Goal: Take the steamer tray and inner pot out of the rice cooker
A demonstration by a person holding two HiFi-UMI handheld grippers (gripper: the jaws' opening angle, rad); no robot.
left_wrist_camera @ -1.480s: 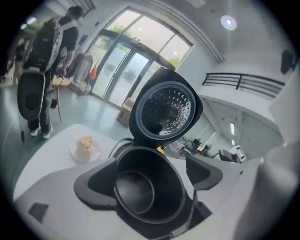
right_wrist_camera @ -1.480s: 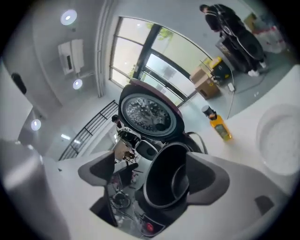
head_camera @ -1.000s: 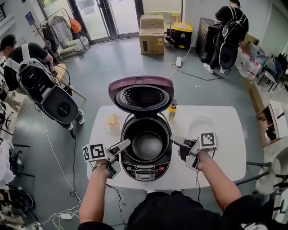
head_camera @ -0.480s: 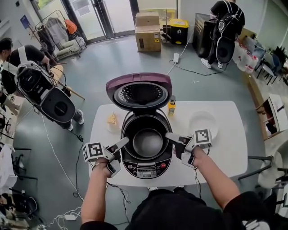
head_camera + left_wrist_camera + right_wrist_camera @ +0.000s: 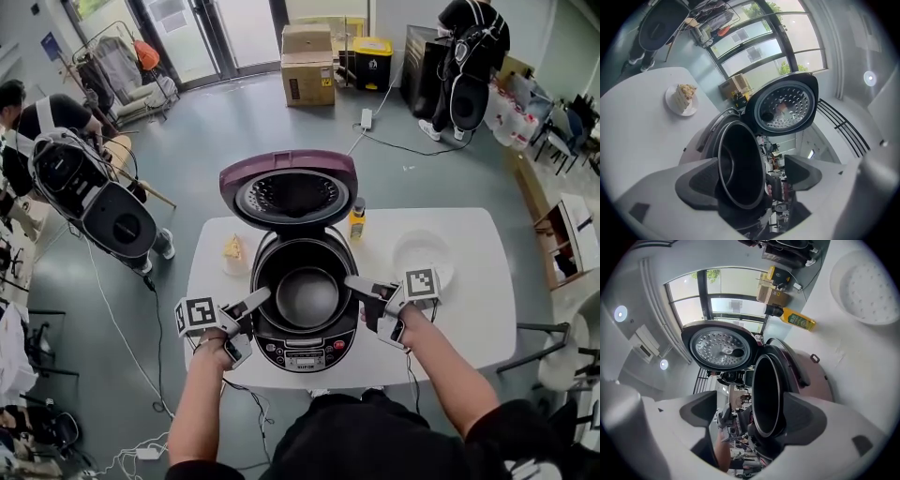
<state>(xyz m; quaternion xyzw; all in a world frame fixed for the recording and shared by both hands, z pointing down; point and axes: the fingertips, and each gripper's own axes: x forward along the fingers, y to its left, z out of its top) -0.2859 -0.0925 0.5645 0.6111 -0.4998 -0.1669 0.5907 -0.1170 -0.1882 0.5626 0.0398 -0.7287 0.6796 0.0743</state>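
Note:
The rice cooker [image 5: 302, 354] stands open on the white table [image 5: 473, 342] with its purple lid [image 5: 291, 192] tipped back. The dark inner pot [image 5: 307, 297] sits inside it. My left gripper [image 5: 255, 309] is at the pot's left rim and stands open. In the left gripper view the rim of the inner pot [image 5: 736, 164] runs between the jaws of the left gripper [image 5: 752, 180] without being pressed. My right gripper [image 5: 358, 298] is at the right rim, also open. There the inner pot [image 5: 766, 394] edge lies between the wide jaws of the right gripper [image 5: 750, 416]. The white steamer tray [image 5: 422, 255] lies on the table to the right.
A slice of cake on a small plate [image 5: 234, 253] sits left of the cooker. Behind the cooker on the right stands a yellow bottle [image 5: 357, 221]. People with other equipment stand on the floor beyond the table, and cardboard boxes [image 5: 307, 64] are at the back.
My right gripper has sunk a little toward the pot's right rim. The left gripper has stayed where it was. Both jaws remain apart.

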